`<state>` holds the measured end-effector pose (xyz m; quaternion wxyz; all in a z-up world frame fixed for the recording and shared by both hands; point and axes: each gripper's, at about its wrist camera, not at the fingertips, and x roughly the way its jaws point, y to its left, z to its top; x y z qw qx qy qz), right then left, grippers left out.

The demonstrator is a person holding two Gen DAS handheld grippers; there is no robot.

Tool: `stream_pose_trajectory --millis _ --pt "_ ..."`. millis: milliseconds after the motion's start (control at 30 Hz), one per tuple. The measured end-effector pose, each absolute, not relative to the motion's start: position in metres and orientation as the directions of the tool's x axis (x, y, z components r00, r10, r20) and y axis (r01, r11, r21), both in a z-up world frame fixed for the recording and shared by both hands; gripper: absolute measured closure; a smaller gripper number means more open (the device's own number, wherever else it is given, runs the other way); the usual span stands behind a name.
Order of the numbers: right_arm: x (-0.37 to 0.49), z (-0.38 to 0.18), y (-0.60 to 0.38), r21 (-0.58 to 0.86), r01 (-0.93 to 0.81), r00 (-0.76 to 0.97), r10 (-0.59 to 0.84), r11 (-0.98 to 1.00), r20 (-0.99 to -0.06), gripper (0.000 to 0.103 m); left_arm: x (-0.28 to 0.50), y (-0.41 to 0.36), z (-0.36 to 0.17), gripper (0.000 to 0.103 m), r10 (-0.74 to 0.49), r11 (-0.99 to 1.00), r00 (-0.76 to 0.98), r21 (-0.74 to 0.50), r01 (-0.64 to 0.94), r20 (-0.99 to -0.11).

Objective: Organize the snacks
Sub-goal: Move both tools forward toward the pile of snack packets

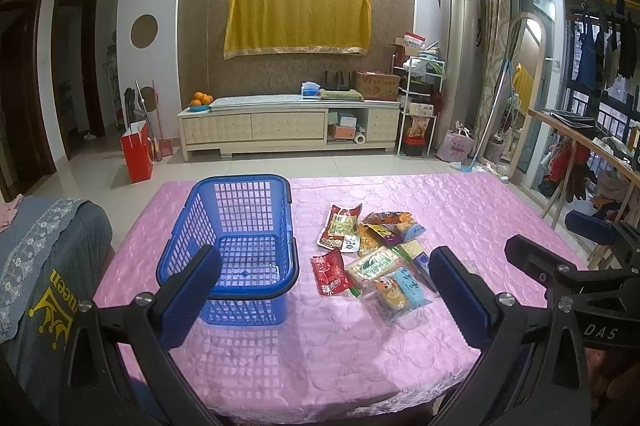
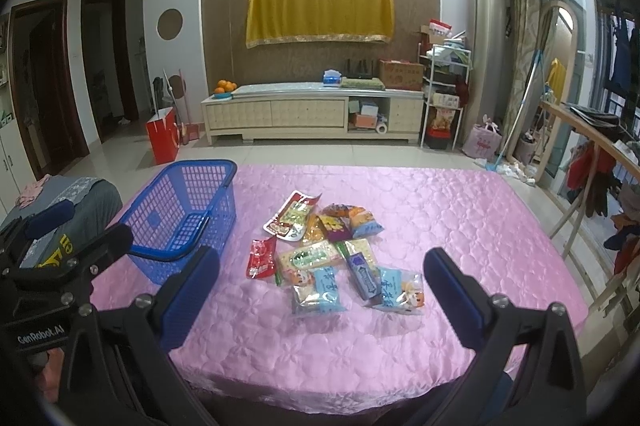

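Note:
An empty blue plastic basket [image 1: 240, 222] stands on the pink tablecloth [image 1: 328, 354], left of a pile of several snack packets [image 1: 372, 254]. The pile includes a red packet [image 1: 330, 272] nearest the basket and blue-and-clear packets [image 1: 400, 292] at the front. My left gripper [image 1: 326, 290] is open and empty, hovering near the table's front edge. In the right wrist view the basket [image 2: 180, 218] is at the left and the packets [image 2: 332, 250] are in the middle. My right gripper [image 2: 322, 290] is open and empty, just in front of the pile.
A chair with a grey cover [image 1: 44, 266] stands at the table's left. The right gripper's body [image 1: 580, 266] shows at the right of the left wrist view. A TV cabinet [image 1: 288, 125] stands against the far wall, and a wooden rail [image 2: 592, 145] runs along the right.

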<state>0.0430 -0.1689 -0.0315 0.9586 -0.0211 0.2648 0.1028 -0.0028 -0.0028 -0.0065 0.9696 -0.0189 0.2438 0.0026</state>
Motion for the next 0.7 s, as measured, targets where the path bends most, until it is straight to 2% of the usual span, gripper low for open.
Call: stream_pose_trajectory --millis 700 --pt "0.0424 -0.0328 -0.1691 0.019 -0.213 0.835 0.193 0.977 -0.515 0.000 -0.0035 -0.0003 -0.0091 0.000 -0.002 0.999 0.876 -0.039 -0.019 -0.482"
